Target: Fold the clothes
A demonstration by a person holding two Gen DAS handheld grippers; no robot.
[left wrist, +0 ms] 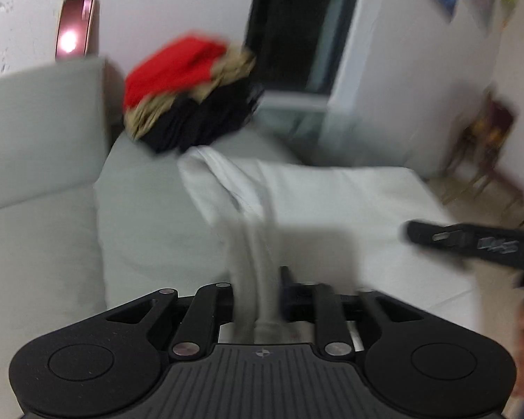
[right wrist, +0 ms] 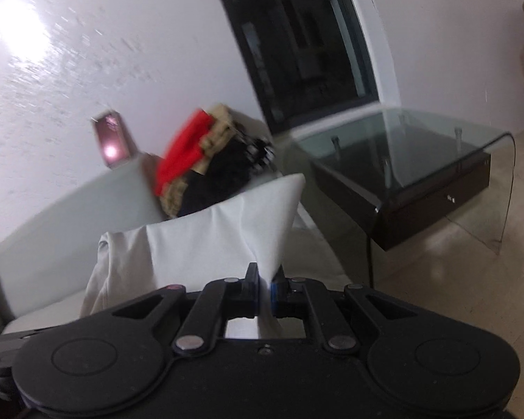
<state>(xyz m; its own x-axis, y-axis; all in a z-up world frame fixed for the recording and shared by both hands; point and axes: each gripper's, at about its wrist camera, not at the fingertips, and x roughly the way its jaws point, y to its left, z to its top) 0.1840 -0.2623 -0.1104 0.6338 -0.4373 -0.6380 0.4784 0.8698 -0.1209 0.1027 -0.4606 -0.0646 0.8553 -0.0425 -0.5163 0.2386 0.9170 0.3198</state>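
Observation:
A white garment (left wrist: 297, 192) lies spread over the pale sofa seat (left wrist: 150, 209). My left gripper (left wrist: 258, 289) is shut on a bunched fold of it, which runs up from the jaws toward the seat's back. My right gripper (right wrist: 266, 281) is shut on another part of the same white garment (right wrist: 220, 241) and holds it lifted, so the cloth rises in a peak above the jaws. The right gripper also shows in the left wrist view (left wrist: 471, 241), at the right edge over the cloth.
A pile of red, tan and black clothes (left wrist: 192, 94) sits at the sofa's far end, also in the right wrist view (right wrist: 209, 160). A glass coffee table (right wrist: 419, 171) stands to the right on the floor. A dark window (right wrist: 297, 42) is behind.

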